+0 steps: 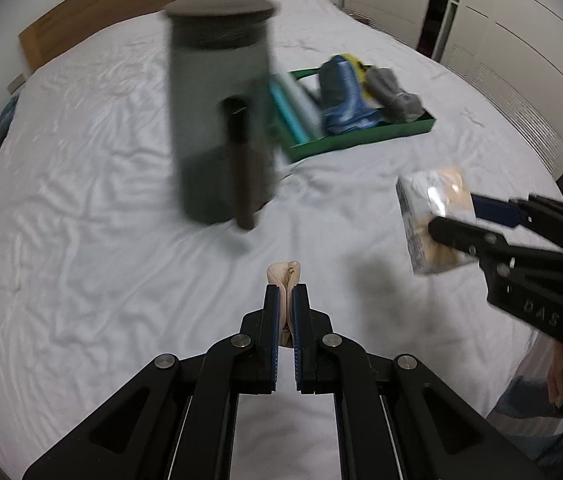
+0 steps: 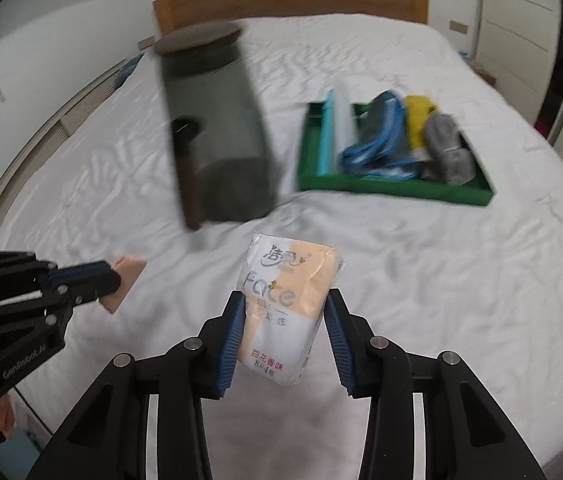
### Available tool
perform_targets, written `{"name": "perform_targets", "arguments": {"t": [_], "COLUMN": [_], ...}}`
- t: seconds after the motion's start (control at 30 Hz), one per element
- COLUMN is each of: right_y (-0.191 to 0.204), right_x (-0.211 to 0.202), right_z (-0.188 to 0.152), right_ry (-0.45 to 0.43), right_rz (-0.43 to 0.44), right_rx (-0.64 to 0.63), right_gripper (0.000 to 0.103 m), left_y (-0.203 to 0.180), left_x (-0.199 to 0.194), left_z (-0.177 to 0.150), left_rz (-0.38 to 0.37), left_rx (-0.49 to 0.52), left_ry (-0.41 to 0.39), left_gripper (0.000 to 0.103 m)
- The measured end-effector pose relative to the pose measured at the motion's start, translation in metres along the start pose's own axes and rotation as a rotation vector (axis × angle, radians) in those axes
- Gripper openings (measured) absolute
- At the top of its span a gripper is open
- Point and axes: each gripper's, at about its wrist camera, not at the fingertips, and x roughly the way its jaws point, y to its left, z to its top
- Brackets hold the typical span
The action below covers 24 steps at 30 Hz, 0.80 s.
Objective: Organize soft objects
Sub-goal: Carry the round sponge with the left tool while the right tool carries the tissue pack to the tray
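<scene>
Carrying a soft pack of facial tissues [image 2: 286, 312] above the white bed [image 2: 461, 280], the right gripper [image 2: 283, 344] pinches its yielding middle between part-open jaws, while the left gripper [image 1: 286, 320] clamps a thin beige pad [image 1: 284, 276] nearly shut; both are light and crushable, bound, seemingly, for the green tray [image 2: 393, 194].

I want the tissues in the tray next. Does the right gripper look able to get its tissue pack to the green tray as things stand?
Probably yes. The right gripper is shut on the tissue pack, and bare sheet lies between it and the green tray. The tall dark container stands off to the left.
</scene>
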Motion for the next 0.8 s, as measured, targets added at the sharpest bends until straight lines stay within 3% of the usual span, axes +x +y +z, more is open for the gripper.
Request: {"name": "perform_targets", "arguments": {"t": [0.37, 0.8], "right_y": [-0.081, -0.133], "right_x": [-0.011, 0.044], "right_z": [0.045, 0.106], "right_ry": [-0.104, -0.183], "right_rz": [-0.091, -0.12], "right_rx": [0.02, -0.025], "right_gripper": [0.038, 0.038], "left_y": [-0.054, -0.046], "left_x": [0.026, 0.085], "left_z": [0.077, 0.192], "left_rz": [-0.03, -0.017], "left_rx": [-0.006, -0.157], "left_ry": [-0.031, -0.111], "left_gripper": [0.004, 0.004]}}
